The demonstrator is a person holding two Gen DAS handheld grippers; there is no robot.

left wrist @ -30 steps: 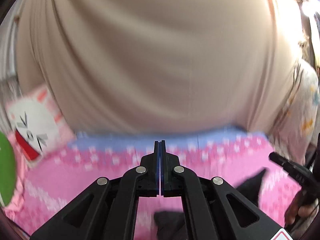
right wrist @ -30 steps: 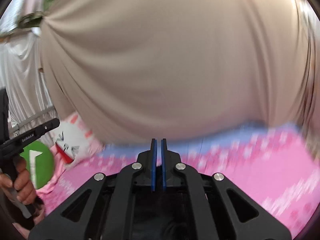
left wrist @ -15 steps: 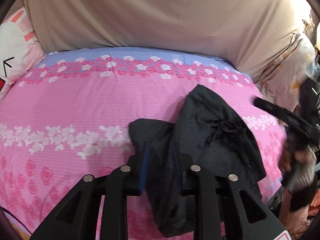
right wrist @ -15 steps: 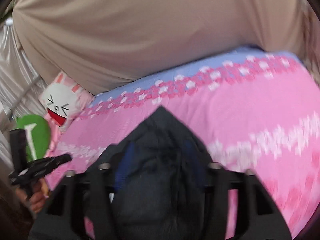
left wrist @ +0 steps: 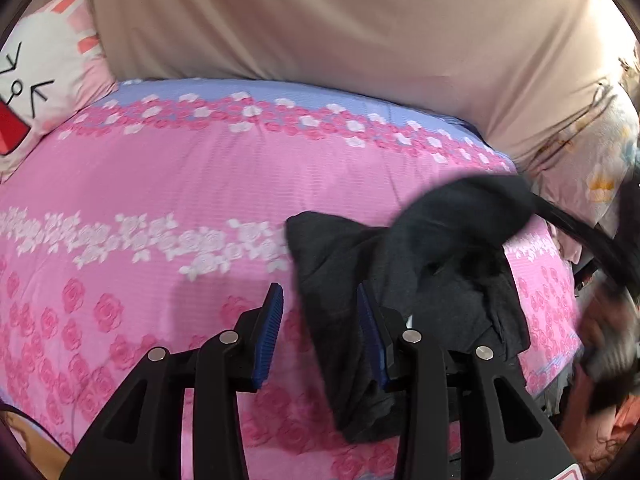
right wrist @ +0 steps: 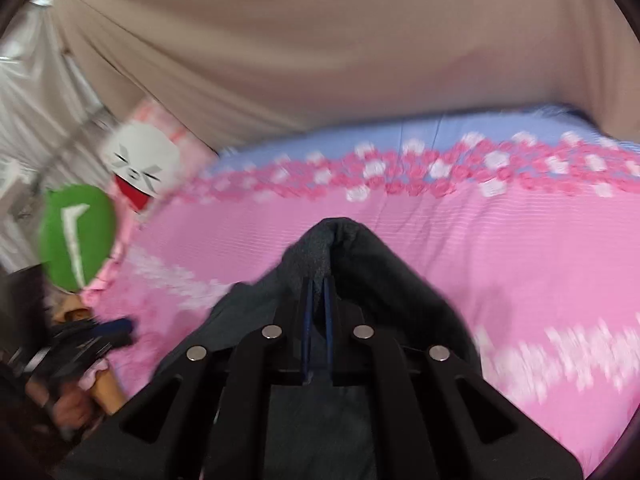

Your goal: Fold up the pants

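No readable words, brand names or numbers anywhere in either view. Only drawn marks: on the white rabbit cushion at the upper left of the left wrist view, black line strokes for squeezed eyes and a red open mouth, no letters; same cushion, blurred, at the left of the right wrist view. On the round green cushion at the left edge there, one white angled stroke, no legible character. At the lower right corner of the left wrist view, a sliver of a white and red sticker on the black gripper body, print cut off and unreadable.
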